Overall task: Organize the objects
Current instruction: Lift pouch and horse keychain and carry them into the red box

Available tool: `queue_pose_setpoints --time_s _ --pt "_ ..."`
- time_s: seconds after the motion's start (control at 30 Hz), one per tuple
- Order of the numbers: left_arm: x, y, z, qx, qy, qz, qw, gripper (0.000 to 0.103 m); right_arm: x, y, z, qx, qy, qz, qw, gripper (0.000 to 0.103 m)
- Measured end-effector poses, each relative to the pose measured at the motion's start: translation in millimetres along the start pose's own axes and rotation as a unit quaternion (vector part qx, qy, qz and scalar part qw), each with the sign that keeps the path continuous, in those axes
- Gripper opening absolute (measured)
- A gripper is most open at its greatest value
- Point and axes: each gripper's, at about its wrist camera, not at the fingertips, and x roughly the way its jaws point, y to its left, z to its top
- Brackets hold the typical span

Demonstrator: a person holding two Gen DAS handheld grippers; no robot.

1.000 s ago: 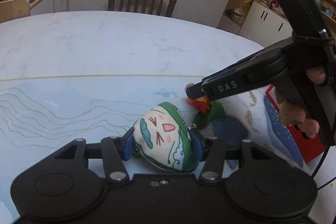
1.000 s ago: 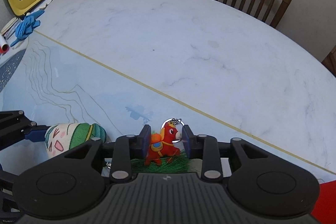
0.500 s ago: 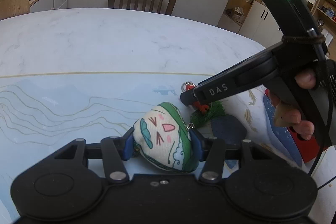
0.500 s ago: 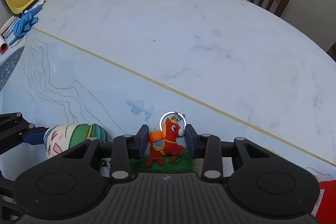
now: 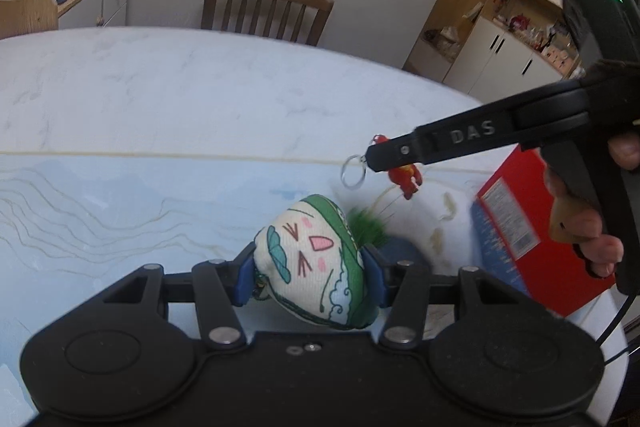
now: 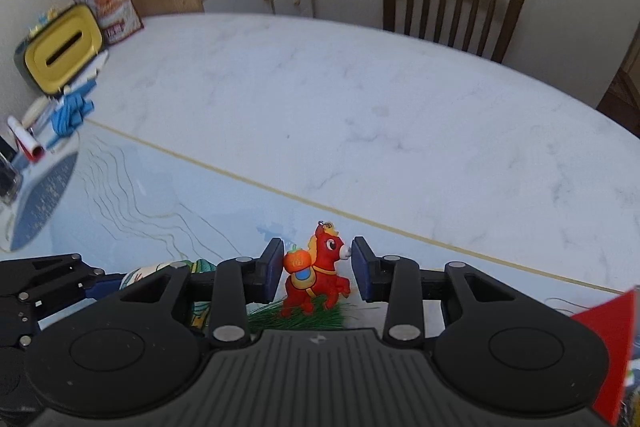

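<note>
Currently the left tool [image 5: 310, 273] is closed on a soft cushion toy [image 5: 314, 263], cream and green with a drawn face, and holds it between its blue pads just above the surface [image 5: 160, 99]. The right tool [image 6: 316, 267] has its pads on both sides of a red horse keychain [image 6: 316, 277]; in the right wrist view a small gap shows beside each pad, but in the left wrist view the horse hangs in the air under the tool's tip with its ring [image 5: 353, 171] dangling, so I judge that it is gripped and lifted. A green tuft [image 5: 366, 227] lies on the surface beside the cushion toy; whether it belongs to the keychain I cannot tell. A red box [image 5: 532, 227] stands near, to the right.

So the picking part looks done for both things. What is left, I think, is to carry each one to its place and release it. Which place that is, the pictures do not show.
</note>
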Motion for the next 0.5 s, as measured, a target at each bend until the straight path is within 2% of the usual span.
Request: queue_pose_setpoints --time_s 0.27,0.5 --pt "-35.4 -32.9 23.5 0.000 -0.017 -0.028 0.9995 0.052 -89.1 -35.0 -12.6 0.037 -0.047 0.000 0.998 0.036" --pt "-54.2 -83.7 37.6 0.023 -0.017 -0.046 0.9985 0.052 -159.2 -81.2 -43.5 0.047 -0.071 -0.023 0.996 0.036"
